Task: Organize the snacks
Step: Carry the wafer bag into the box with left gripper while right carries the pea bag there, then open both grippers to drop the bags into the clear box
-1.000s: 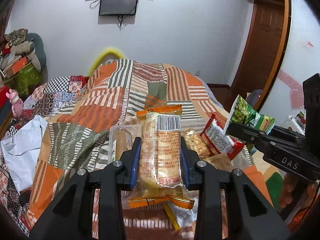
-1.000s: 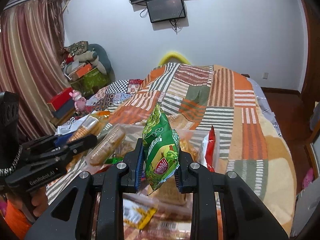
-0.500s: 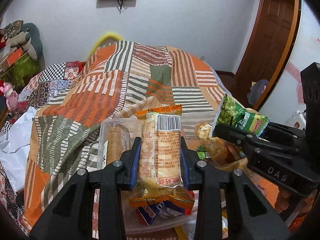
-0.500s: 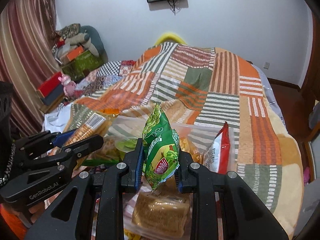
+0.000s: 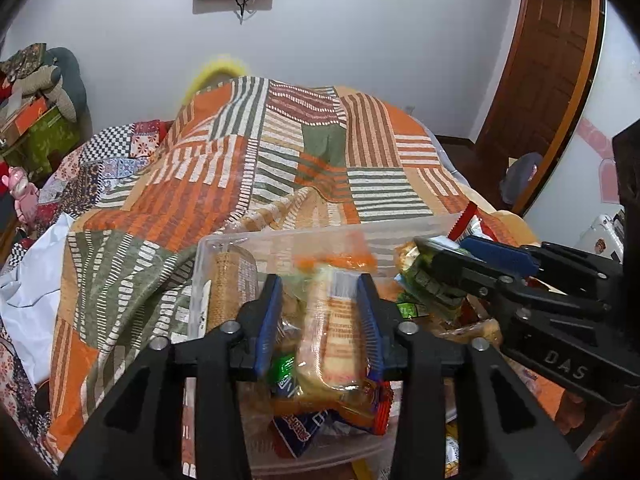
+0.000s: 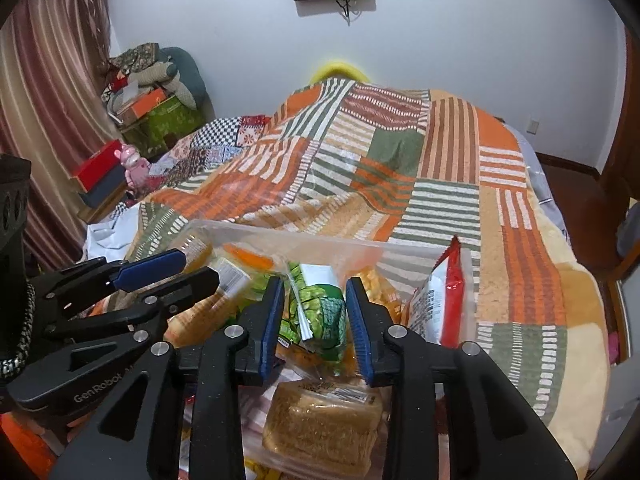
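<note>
A clear plastic bin [image 5: 280, 238] full of snack packs sits on the bed; its rim also shows in the right wrist view [image 6: 320, 236]. My left gripper [image 5: 318, 312] is open over the bin, its jaws spread apart from the orange biscuit pack [image 5: 334, 336], which is blurred and tilted between them. My right gripper [image 6: 316, 312] is open too, and the green pea snack bag [image 6: 324, 312] lies loose between its fingers on the other packs. A red-edged packet [image 6: 444, 300] stands at the bin's right side.
A patchwork orange, green and white blanket [image 6: 400, 160] covers the bed. A wrapped bread pack [image 6: 324, 420] lies at the bin's near end. Boxes and a pink toy [image 6: 134, 168] are stacked at the left by the curtain. A wooden door [image 5: 540, 80] is at the right.
Both grippers moved down over the bin and opened. The orange biscuit pack and the green bag, held tight before, have slipped loose between the jaws.
</note>
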Tool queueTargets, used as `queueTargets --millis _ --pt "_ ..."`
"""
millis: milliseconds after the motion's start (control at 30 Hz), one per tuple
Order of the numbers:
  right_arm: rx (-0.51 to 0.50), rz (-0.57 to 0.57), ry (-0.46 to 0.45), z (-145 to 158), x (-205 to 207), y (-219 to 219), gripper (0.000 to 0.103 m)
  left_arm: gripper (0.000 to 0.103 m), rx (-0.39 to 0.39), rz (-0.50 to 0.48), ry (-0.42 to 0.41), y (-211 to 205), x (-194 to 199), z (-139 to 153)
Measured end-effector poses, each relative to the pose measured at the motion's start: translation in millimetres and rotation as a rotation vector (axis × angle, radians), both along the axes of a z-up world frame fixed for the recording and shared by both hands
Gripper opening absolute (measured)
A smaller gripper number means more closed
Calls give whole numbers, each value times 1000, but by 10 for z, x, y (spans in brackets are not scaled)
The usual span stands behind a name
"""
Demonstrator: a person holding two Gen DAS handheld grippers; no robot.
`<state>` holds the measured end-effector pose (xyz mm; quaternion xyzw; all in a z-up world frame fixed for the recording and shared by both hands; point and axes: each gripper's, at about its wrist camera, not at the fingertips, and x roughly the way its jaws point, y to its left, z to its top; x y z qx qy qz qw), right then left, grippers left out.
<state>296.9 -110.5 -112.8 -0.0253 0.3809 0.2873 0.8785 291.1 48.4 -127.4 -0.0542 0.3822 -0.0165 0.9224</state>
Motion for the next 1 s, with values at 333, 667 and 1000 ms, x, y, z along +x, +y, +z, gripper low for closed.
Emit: queueTargets --millis 333,667,1000 --pt "32 12 -60 254 -285 -197 35 51 -1 -4 -60 -22 -302 293" --pt "39 8 -94 332 -657 -518 47 66 -10 -21 -87 -113 -757 446" --pt "-6 7 -22 -17 -853 -814 49 69 -17 -71 3 -325 -1075 116"
